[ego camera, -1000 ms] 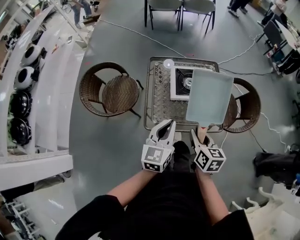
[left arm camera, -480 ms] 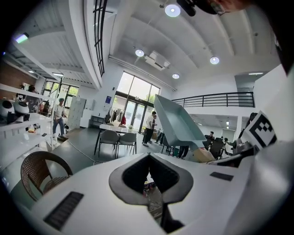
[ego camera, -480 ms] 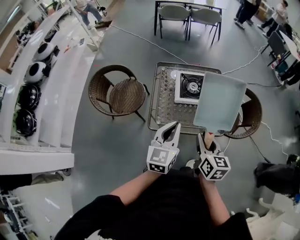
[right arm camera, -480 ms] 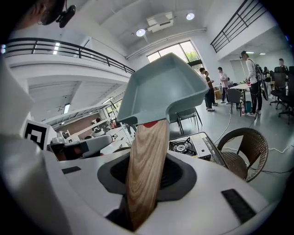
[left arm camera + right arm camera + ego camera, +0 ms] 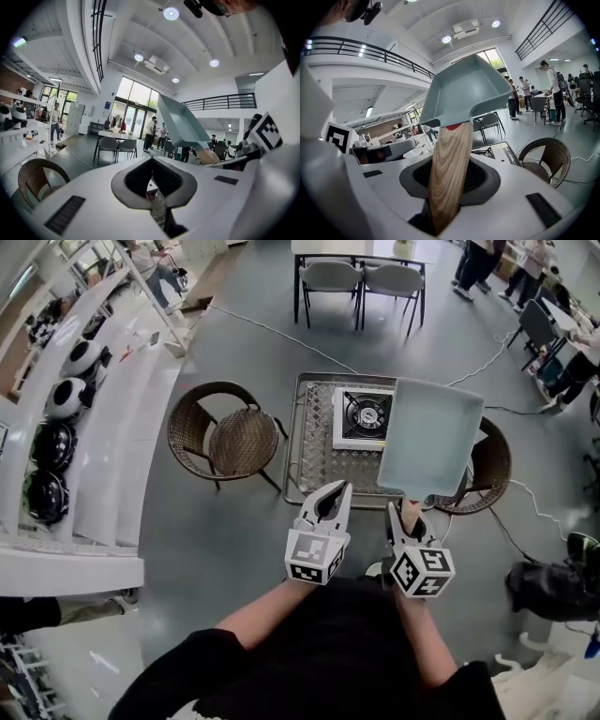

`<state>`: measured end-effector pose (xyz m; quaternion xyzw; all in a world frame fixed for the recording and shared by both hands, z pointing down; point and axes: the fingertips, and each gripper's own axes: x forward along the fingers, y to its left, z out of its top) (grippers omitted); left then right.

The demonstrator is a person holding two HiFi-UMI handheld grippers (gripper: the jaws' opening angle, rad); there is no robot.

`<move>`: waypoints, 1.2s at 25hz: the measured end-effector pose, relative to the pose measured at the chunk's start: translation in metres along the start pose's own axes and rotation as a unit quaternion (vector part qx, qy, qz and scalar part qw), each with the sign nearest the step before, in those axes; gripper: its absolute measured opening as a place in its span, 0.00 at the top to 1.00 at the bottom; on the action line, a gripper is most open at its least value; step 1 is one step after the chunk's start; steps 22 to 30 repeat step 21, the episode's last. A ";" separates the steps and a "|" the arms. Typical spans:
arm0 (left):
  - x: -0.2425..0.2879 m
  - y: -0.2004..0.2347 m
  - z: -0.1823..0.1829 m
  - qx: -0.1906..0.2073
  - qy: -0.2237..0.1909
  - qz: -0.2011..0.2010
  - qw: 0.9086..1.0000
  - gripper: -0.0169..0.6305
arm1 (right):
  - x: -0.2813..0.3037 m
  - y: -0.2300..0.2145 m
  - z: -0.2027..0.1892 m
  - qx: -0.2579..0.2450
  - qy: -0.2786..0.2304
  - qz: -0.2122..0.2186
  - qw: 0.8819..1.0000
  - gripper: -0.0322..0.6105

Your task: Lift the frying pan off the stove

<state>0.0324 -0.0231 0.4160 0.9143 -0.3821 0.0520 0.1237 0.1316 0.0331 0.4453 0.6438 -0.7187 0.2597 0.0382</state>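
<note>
A square pale-teal frying pan (image 5: 431, 437) with a wooden handle (image 5: 447, 173) hangs tilted in the air over the right side of the table. It is clear of the small white gas stove (image 5: 361, 416). My right gripper (image 5: 405, 512) is shut on the handle, seen close up in the right gripper view, where the right gripper (image 5: 452, 164) has the pan (image 5: 464, 93) rising above it. My left gripper (image 5: 330, 491) hovers beside it near the table's front edge, shut and holding nothing. From the left gripper view the pan (image 5: 180, 124) shows at upper right.
The stove sits on a metal mesh table (image 5: 305, 442). Wicker chairs stand at its left (image 5: 230, 432) and right (image 5: 487, 465). Two grey chairs (image 5: 361, 277) are at the back. A cable (image 5: 262, 310) runs across the floor. People stand far off.
The pan stays raised in my right gripper and has drifted slightly right, so the stove's burner now shows fully. Both grippers keep their places side by side.
</note>
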 end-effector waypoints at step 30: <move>-0.004 -0.015 -0.001 0.007 -0.009 -0.025 1.000 0.96 | -0.013 0.001 -0.010 -0.001 -0.003 -0.016 1.000 0.77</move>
